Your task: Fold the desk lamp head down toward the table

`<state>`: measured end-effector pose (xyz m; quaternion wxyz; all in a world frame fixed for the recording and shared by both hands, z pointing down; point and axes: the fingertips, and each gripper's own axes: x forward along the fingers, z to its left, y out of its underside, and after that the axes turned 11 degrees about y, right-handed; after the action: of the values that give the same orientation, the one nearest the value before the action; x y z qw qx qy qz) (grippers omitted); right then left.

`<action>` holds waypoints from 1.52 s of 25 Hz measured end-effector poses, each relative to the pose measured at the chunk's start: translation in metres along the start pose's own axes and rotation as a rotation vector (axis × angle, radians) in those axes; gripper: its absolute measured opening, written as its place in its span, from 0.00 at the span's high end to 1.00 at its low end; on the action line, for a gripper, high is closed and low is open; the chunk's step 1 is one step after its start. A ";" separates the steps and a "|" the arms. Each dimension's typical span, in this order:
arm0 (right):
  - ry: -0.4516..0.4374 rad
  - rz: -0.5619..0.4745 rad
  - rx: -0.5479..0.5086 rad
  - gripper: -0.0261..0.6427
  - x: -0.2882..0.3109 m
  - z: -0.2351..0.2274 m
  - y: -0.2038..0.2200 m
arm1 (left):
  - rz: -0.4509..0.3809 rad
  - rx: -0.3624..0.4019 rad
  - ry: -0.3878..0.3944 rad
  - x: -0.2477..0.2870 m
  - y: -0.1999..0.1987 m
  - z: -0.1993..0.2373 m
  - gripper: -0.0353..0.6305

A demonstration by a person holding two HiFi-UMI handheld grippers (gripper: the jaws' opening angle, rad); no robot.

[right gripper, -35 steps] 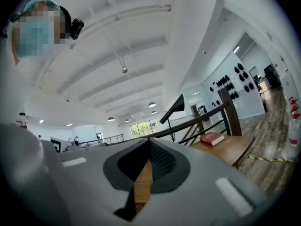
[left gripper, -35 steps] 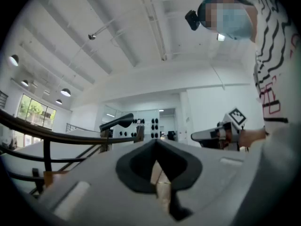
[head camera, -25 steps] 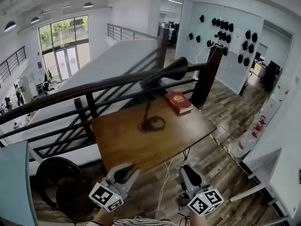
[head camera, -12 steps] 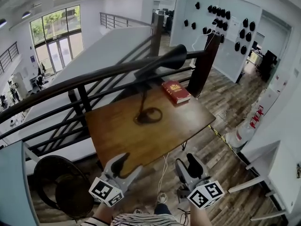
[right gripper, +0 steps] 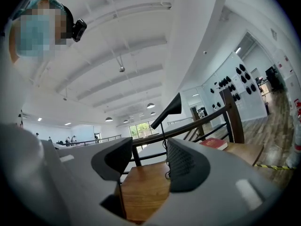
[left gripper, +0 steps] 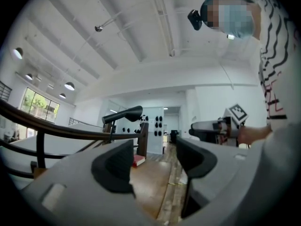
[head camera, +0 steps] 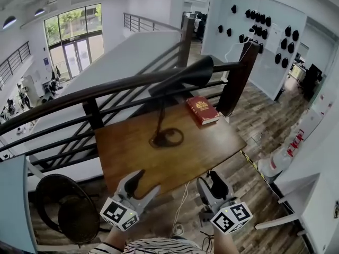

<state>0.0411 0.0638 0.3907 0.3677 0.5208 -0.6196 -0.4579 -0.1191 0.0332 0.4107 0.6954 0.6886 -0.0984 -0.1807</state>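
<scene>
Left gripper (head camera: 143,184) and right gripper (head camera: 210,184) were held side by side, jaws of each apart and just been opening, nothing between them. Near edge of brown wooden table (head camera: 127,157) lay just ahead of both tips. Black desk lamp (head camera: 183,78), ring base, long tapered head, stood well ahead, roughly between two grippers' lines, head raised and slanting up toward right. Red hardback book (head camera: 202,110) lay far beyond right gripper, near lamp base. Dark railing (head camera: 106,93) ran behind table.

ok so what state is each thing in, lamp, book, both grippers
desk lamp: standing on the table, head raised, not folded
red book: closed, lying flat
left gripper: open, empty, jaws just been opening
right gripper: open, empty, jaws just been opening
</scene>
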 end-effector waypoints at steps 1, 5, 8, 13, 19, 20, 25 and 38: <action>-0.007 0.002 0.002 0.63 0.004 -0.008 -0.003 | 0.001 0.001 -0.009 0.008 0.001 0.002 0.53; -0.042 0.011 -0.005 0.63 0.024 -0.038 -0.012 | 0.006 0.015 -0.042 0.040 0.003 0.012 0.53; -0.065 0.021 -0.005 0.63 0.038 -0.058 -0.019 | 0.011 0.019 -0.067 0.060 0.005 0.019 0.53; -0.104 0.038 -0.011 0.63 0.060 -0.095 -0.026 | 0.011 0.022 -0.102 0.100 0.015 0.030 0.52; -0.150 0.068 -0.026 0.63 0.074 -0.127 -0.032 | 0.016 0.020 -0.132 0.136 0.024 0.033 0.52; -0.159 0.073 -0.029 0.63 0.077 -0.130 -0.033 | 0.018 0.020 -0.136 0.141 0.026 0.034 0.52; -0.189 0.094 -0.035 0.63 0.097 -0.144 -0.034 | 0.036 0.007 -0.159 0.155 0.035 0.043 0.51; -0.163 0.080 -0.020 0.63 0.183 -0.117 -0.034 | 0.039 -0.022 -0.156 0.151 0.035 0.143 0.51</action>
<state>0.1268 -0.1393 0.3904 0.3395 0.4528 -0.6632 -0.4898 -0.0317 -0.1578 0.4333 0.6966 0.6625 -0.1637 -0.2213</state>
